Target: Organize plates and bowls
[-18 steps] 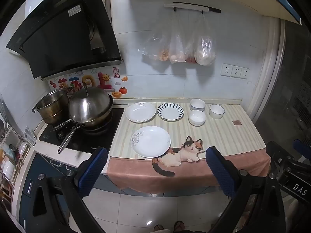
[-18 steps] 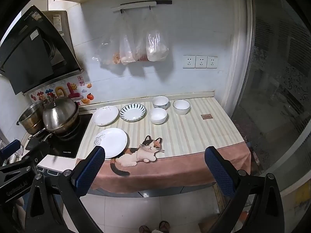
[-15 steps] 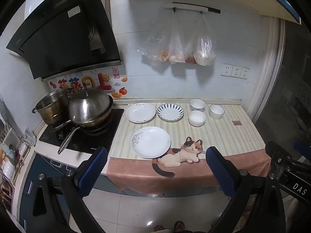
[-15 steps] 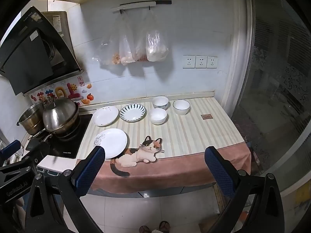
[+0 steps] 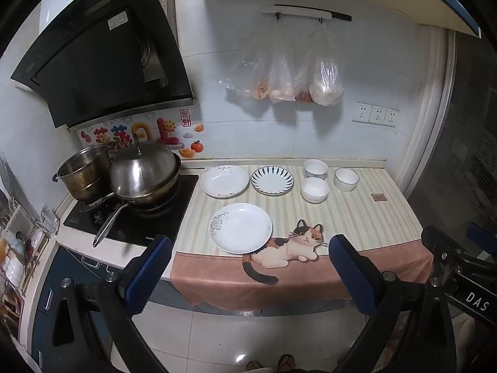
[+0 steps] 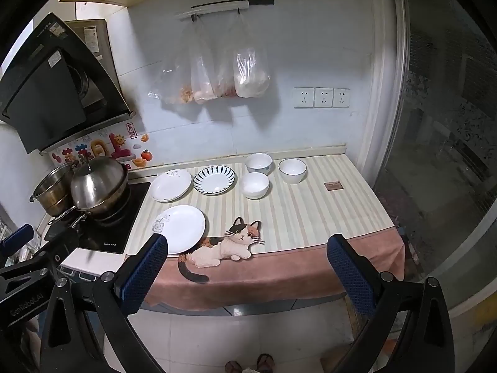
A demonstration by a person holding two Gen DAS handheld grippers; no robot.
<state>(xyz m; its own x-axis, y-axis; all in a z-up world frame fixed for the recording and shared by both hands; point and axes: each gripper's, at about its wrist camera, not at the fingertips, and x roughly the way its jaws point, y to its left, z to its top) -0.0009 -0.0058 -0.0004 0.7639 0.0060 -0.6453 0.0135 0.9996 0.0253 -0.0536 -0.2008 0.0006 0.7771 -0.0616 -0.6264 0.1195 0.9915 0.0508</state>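
Observation:
On the striped counter cloth lie three plates: a white flower-print plate (image 5: 240, 232) (image 6: 181, 228) near the front, a white plate (image 5: 224, 181) (image 6: 170, 185) behind it, and a blue-striped plate (image 5: 272, 180) (image 6: 214, 180). Three white bowls stand to their right: back left bowl (image 5: 315, 168) (image 6: 258, 162), front bowl (image 5: 314, 189) (image 6: 254, 185), right bowl (image 5: 346, 179) (image 6: 292, 170). My left gripper (image 5: 248, 270) and right gripper (image 6: 248, 267) are both open and empty, held well back from the counter's front edge, above the floor.
A lidded wok (image 5: 144, 172) and a steel pot (image 5: 84, 174) sit on the black hob (image 5: 133, 217) at the left. A range hood (image 5: 102, 62) hangs above. Plastic bags (image 5: 289, 80) hang on the back wall. A small brown coaster (image 5: 378, 197) lies at the right.

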